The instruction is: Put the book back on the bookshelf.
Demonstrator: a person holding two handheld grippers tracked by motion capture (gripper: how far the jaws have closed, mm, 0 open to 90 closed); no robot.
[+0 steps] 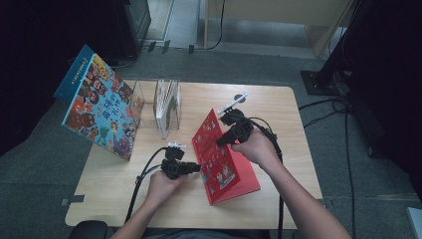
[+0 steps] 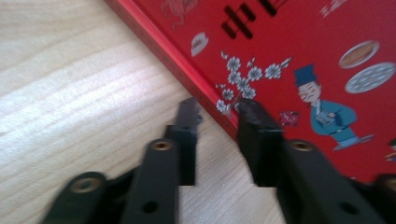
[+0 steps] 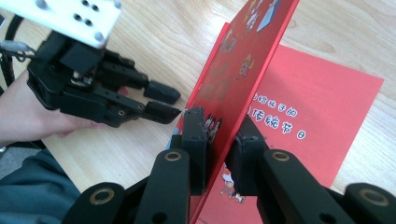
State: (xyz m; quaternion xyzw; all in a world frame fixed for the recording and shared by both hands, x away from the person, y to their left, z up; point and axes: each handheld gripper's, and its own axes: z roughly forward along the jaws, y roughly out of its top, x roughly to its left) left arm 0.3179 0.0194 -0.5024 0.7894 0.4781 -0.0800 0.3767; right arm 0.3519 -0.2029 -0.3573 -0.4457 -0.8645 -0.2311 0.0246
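A red picture book (image 1: 234, 181) lies open on the wooden table (image 1: 283, 114), and its front cover (image 1: 215, 149) stands tilted up. My right gripper (image 1: 220, 141) is shut on the cover's upper edge, with the cover (image 3: 243, 60) pinched between its jaws (image 3: 219, 137). My left gripper (image 1: 197, 168) is at the cover's lower left edge. Its jaws (image 2: 217, 116) are open, one tip over the bare wood and the other against the red edge (image 2: 187, 77). Seen from the right gripper view, the left gripper (image 3: 169, 103) is open just short of the cover.
A large colourful picture book (image 1: 99, 107) leans upright at the table's left rear. A clear book rack (image 1: 166, 104) stands beside it. Cables trail from both grippers over the front edge. Dark equipment stands on the floor behind and to the right.
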